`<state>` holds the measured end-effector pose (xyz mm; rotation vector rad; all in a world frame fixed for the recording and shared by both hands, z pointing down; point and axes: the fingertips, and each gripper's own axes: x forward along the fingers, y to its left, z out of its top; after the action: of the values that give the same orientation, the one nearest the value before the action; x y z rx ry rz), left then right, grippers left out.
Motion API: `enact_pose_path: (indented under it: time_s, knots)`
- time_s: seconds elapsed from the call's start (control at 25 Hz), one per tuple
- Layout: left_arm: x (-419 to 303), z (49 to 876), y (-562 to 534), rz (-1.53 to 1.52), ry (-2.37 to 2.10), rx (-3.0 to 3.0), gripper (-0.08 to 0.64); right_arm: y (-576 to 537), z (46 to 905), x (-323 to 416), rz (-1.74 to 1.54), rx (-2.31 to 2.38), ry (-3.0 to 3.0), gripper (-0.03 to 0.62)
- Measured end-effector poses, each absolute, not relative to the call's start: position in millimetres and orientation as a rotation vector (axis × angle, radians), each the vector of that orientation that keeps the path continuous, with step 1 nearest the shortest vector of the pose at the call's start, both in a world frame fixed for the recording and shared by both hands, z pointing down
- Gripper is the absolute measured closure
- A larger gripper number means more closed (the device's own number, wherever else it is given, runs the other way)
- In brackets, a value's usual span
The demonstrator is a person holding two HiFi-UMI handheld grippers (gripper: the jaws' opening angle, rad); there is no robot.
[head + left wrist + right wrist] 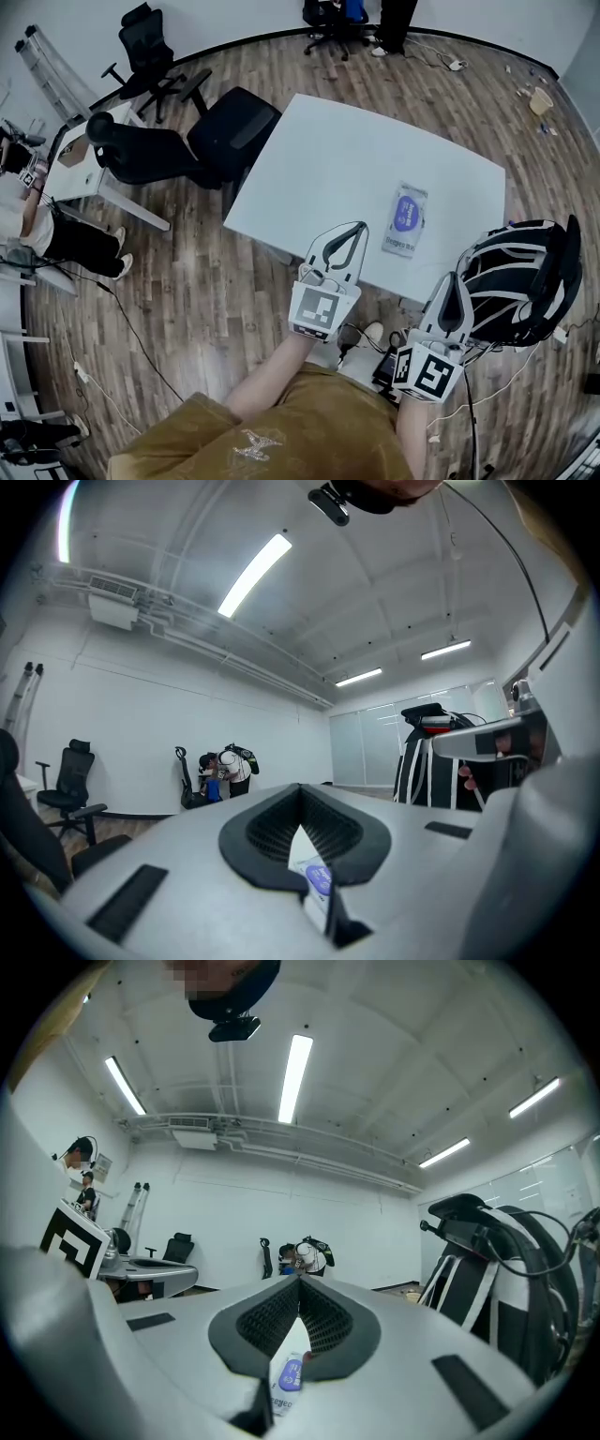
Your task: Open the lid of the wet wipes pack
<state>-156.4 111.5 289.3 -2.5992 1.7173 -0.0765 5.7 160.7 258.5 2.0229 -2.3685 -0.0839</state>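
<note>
Nearest, the left gripper (pixel 360 226) and the right gripper (pixel 452 279) each have their jaws pinched together on nothing. They are held level at the near edge of the counter (pixel 328 150), probably because neither has yet reached the work. Just ahead, between their lines, the wet wipes pack (pixel 406 219) lies flat, its lid (pixel 409 212) facing up and apparently shut, handy for peeling. A black-and-white chair (pixel 520 281) stands beside the right gripper.

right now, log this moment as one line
stage: pre-contact | left gripper: shut, empty | right gripper: shut, empty | wet wipes pack: flat on table, untouched, lid looks closed
</note>
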Motion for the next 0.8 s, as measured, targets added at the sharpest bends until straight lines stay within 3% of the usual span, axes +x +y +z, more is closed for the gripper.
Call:
enact_pose_path:
  time_s: [0.8]
  knots:
    - [-130,305,36,-0.128,1.781,-2.585,0.554,73,270,26,-0.046,1.935,-2.473,0.584]
